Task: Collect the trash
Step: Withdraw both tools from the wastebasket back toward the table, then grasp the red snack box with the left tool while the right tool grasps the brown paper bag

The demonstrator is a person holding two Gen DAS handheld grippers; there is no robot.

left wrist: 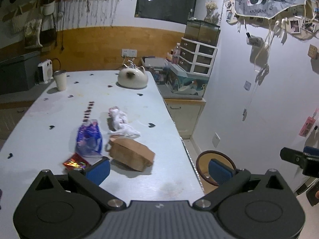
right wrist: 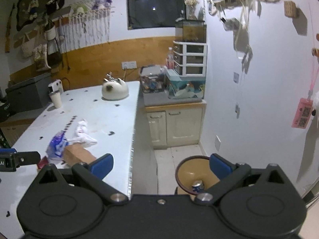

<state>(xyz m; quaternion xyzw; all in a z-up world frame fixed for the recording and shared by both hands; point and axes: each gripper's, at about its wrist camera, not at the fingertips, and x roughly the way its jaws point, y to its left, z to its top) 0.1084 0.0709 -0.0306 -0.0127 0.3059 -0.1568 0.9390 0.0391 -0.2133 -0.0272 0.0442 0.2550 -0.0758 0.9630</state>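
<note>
Brown paper bag (left wrist: 131, 153) lies on the table (left wrist: 49, 107), just ahead of the left gripper (left wrist: 159, 168), between its two blue pads. Next to the bag, further to the left of this gripper, are a purple wrapper (left wrist: 89, 139) and a red packet (left wrist: 75, 162); beyond the bag lies a crumpled white plastic bag (left wrist: 121, 122). On the floor, under the right gripper (right wrist: 161, 164), stands a bin (right wrist: 191, 171) with one can (right wrist: 197, 186) inside. So I judge the task has only begun: one piece is collected, four remain. Both grippers are spread wide and hold nothing, touching nothing.
</note>
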